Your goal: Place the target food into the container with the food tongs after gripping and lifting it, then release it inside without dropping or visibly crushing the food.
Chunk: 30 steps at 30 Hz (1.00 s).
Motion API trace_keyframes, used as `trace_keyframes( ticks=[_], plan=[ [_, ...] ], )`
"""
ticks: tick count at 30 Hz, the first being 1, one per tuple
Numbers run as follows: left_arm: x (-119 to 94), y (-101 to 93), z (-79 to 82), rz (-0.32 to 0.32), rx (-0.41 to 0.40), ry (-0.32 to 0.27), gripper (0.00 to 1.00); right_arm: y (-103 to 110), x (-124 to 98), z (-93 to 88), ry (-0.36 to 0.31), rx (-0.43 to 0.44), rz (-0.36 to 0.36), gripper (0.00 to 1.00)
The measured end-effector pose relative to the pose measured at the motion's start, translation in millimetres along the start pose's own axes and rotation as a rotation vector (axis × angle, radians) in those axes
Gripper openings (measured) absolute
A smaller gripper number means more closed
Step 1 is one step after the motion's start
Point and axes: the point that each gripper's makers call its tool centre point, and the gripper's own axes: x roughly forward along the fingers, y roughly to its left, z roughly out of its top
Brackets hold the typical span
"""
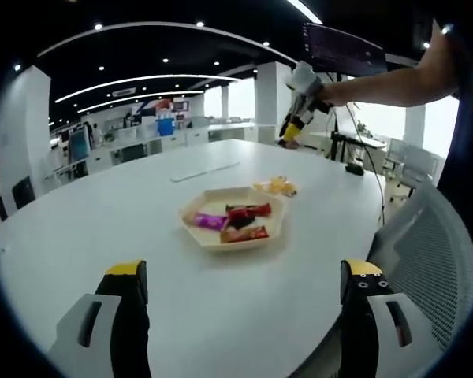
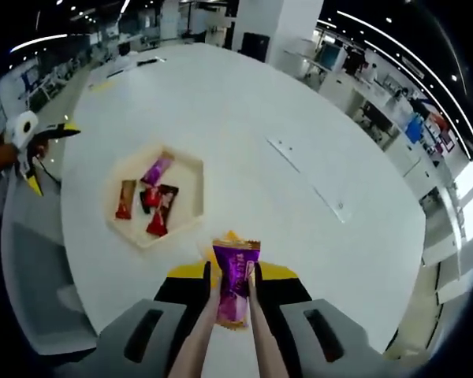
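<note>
Across a broad, smooth white round table (image 1: 221,268): near its middle, a shallow cream hexagonal tray (image 1: 235,218) (image 2: 154,197) with a low rim, loaded with glossy small wrapped snacks in red, purple and dark foil. Just beside tray, on bare tabletop, a small crinkly yellow packet (image 1: 277,186). At table edge, a grey mesh-backed chair (image 1: 430,252). Low over near table edge, left gripper (image 1: 244,291), yellow-tipped black jaws spread wide, touching nothing. High above table and well apart from tray, right gripper (image 2: 235,276) (image 1: 292,132), carrying thin pale tongs (image 2: 256,346). Pinched between tong tips, a shiny purple snack packet (image 2: 235,283) with crimped ends, upright, uncrushed, clear of table. Right gripper's own jaws drawn close around tong arms.
</note>
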Motion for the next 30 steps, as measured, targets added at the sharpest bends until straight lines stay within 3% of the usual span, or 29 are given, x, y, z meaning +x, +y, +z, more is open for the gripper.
trace_keyframes(
  ticks=[14,30],
  plan=[
    [0,0.7,-5.2,0.002,0.026,0.034,0.99,17,12,26.9,-0.012,-0.05,0.029,0.21],
    [0,1.8,-4.7,0.007,0.024,0.03,0.99,38,26,60.8,-0.028,-0.101,0.067,0.21]
  ],
)
